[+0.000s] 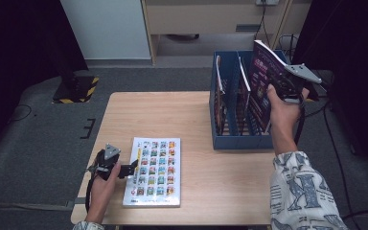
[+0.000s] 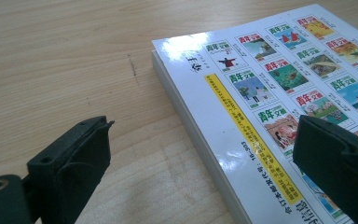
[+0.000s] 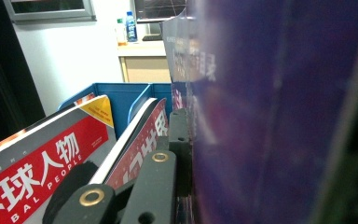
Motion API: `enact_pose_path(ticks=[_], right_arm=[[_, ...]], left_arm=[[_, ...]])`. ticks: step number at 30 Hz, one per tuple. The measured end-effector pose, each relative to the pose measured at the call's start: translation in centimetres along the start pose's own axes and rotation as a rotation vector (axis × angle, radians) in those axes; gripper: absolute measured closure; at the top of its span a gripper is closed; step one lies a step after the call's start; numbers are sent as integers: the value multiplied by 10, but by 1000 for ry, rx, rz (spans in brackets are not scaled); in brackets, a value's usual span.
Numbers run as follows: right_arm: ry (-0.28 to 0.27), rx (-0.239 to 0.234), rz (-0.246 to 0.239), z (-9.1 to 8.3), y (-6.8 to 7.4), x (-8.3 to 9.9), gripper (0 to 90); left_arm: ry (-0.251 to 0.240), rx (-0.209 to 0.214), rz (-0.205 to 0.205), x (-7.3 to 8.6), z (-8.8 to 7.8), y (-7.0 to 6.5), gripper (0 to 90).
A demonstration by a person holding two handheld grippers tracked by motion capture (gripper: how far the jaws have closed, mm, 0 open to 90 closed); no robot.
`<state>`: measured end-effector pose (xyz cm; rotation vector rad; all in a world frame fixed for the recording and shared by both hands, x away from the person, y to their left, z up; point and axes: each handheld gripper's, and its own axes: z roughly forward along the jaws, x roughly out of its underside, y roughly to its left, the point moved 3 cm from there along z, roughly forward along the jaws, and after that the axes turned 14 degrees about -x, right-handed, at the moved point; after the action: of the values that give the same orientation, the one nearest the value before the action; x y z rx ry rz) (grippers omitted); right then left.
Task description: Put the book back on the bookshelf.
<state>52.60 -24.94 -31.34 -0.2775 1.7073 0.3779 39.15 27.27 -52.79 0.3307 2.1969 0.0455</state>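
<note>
A white magazine (image 1: 154, 170) with a grid of small colourful covers lies flat near the table's front edge. My left gripper (image 1: 129, 168) rests at its left edge, open, one jaw over the wood and the other over the cover (image 2: 279, 93). My right gripper (image 1: 275, 87) is shut on a purple magazine (image 1: 263, 72), held upright and tilted over the right slot of a blue file rack (image 1: 230, 139). In the right gripper view the purple cover (image 3: 270, 116) stands close against one black finger (image 3: 179, 140); the other finger is hidden behind it.
The rack's other slots hold upright red-covered magazines (image 3: 42, 158) (image 3: 140, 140). The wooden table (image 1: 172, 115) is bare between the flat magazine and the rack. A cabinet and white wall stand behind, and cables lie on the grey floor.
</note>
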Motion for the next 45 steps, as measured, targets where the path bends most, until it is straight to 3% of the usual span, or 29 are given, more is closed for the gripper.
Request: enact_pose_path(ticks=[26, 34, 45], right_arm=[[-3, 18, 2, 25, 5, 8, 819], [-21, 18, 32, 39, 5, 22, 813], [-16, 1, 27, 46, 5, 41, 810]], left_arm=[[1, 4, -1, 0, 0, 0, 38], [1, 5, -2, 0, -1, 0, 38], [-1, 6, -1, 1, -1, -1, 38]])
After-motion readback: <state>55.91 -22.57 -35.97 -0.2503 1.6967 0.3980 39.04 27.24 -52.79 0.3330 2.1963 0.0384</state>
